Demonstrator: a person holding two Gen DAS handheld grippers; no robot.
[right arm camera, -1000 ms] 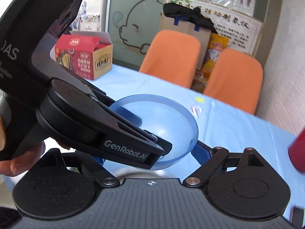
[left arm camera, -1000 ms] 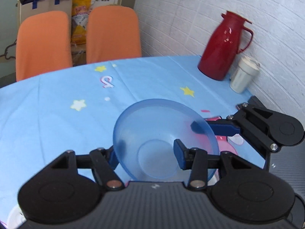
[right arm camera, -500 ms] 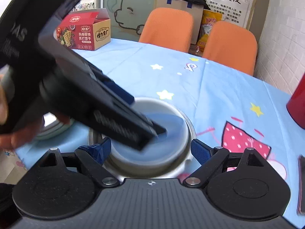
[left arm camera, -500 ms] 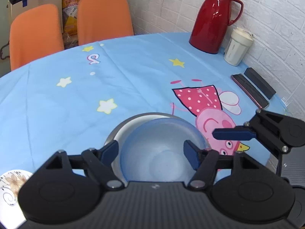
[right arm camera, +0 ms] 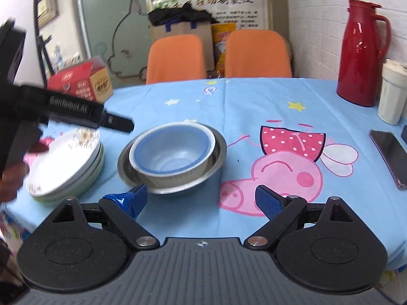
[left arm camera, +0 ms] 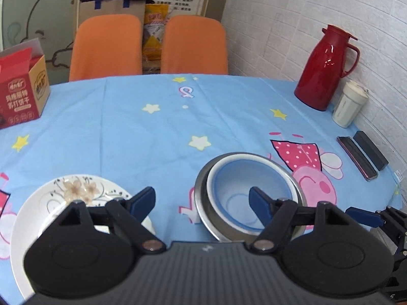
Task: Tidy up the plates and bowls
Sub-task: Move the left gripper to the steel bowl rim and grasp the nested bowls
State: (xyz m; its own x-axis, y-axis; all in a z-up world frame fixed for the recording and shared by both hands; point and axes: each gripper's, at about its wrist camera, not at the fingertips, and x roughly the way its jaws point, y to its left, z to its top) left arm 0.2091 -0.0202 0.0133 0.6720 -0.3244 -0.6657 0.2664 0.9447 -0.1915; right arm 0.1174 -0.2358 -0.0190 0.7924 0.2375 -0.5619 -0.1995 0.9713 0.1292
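The blue bowl (right arm camera: 173,152) sits nested in a white bowl (right arm camera: 162,178), and both rest inside the steel bowl (right arm camera: 216,152) on the blue tablecloth (right arm camera: 254,101), just left of its pink pig print (right arm camera: 279,175).

Only the right wrist view shows that the floral plates (right arm camera: 66,162) left of the steel bowl are a stack of about 3, and the "GenRobot.AI" lettering on the left gripper (left arm camera: 202,202). Only the left wrist view shows the black case (left arm camera: 371,150) lying beside the phone (left arm camera: 356,157), right of the steel bowl.

The left gripper's jaws have just opened and stand apart, empty; one blue pad hangs over the plates, the other over the blue bowl. The right gripper (right arm camera: 201,200) has also just been opening and holds nothing, with the steel bowl beyond its tips.

Behind the steel bowl, a red box (left arm camera: 23,94) carries Chinese print, too small to read surely.
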